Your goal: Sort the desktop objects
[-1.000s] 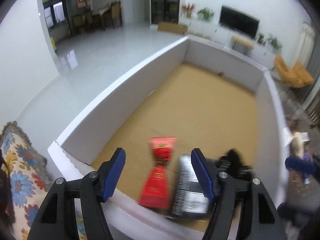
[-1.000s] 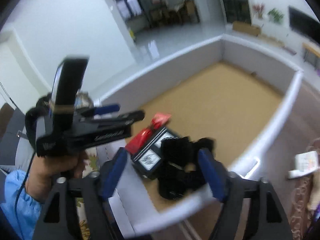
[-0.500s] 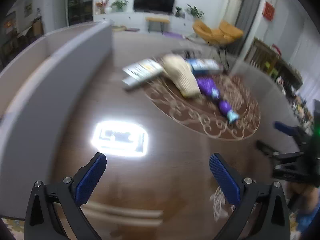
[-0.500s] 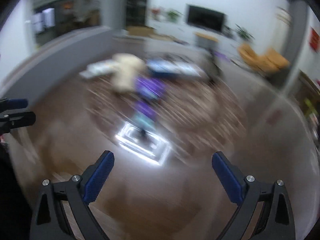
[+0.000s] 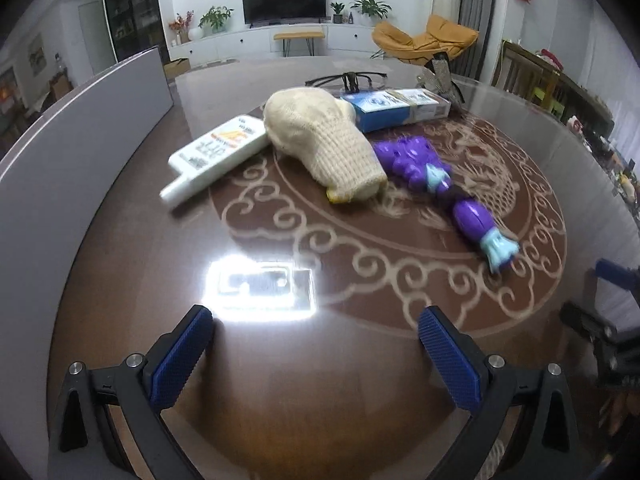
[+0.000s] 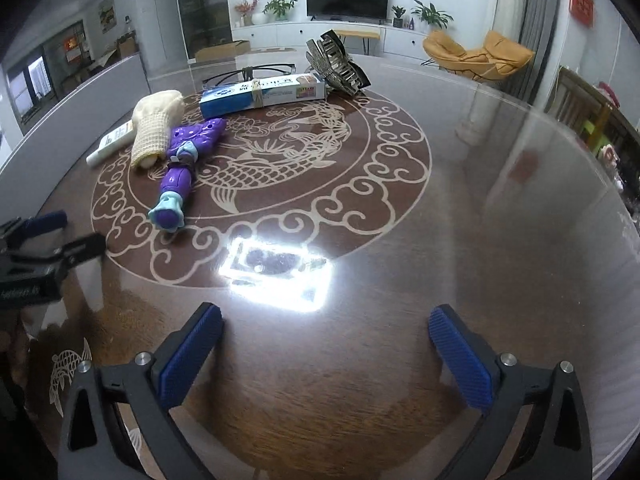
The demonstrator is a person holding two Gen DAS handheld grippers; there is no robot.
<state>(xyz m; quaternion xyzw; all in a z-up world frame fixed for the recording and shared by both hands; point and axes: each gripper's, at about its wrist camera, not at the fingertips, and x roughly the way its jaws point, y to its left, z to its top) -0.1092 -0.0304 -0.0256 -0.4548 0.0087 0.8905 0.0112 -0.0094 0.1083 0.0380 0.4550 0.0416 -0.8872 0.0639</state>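
On the round dark table (image 5: pixel 320 380) lie a white tube (image 5: pixel 216 151), a cream knit glove (image 5: pixel 324 142), a purple toy (image 5: pixel 448 188), a blue and white box (image 5: pixel 396 108), black glasses (image 5: pixel 348 78) and a silver hair claw (image 5: pixel 438 80). My left gripper (image 5: pixel 316 354) is open and empty, near the table's front, short of them. My right gripper (image 6: pixel 326 354) is open and empty; the toy (image 6: pixel 182 168), glove (image 6: pixel 154 128), box (image 6: pixel 262 94) and claw (image 6: pixel 334 64) lie far ahead to its left. The left gripper (image 6: pixel 44 240) shows at its left edge.
A grey box wall (image 5: pixel 72 148) stands along the table's left side. A lamp glare (image 5: pixel 260 292) reflects on the glossy top. The right gripper (image 5: pixel 612 320) shows at the right edge of the left wrist view. Chairs and a TV stand lie beyond the table.
Both grippers have swung away from the cardboard box with the packets to the table. Both have opened wider. The blurred swing has settled into a steady view.
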